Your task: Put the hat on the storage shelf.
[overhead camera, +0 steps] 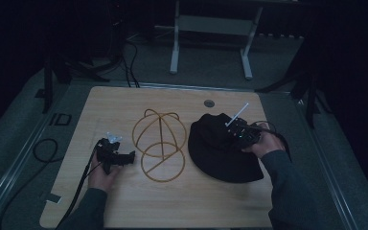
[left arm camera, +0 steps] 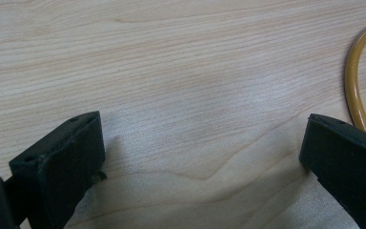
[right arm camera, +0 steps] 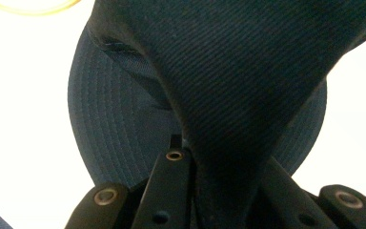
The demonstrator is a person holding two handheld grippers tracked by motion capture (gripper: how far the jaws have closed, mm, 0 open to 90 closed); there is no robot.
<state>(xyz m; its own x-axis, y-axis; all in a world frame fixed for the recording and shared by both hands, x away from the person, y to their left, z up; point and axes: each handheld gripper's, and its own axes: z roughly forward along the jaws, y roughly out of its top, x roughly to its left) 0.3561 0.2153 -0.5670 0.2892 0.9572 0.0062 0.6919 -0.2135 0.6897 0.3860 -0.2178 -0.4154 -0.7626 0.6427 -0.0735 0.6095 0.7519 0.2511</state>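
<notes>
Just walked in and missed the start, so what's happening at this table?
A person works at a wooden table with a gripper in each hand. The right gripper is shut on the fabric of a black hat, pinching up a fold of its crown. The left gripper rests open on the table, holding nothing, just beside a yellow wire hat stand. The stand sits bare between the two grippers; the hat is not on it yet.
</notes>
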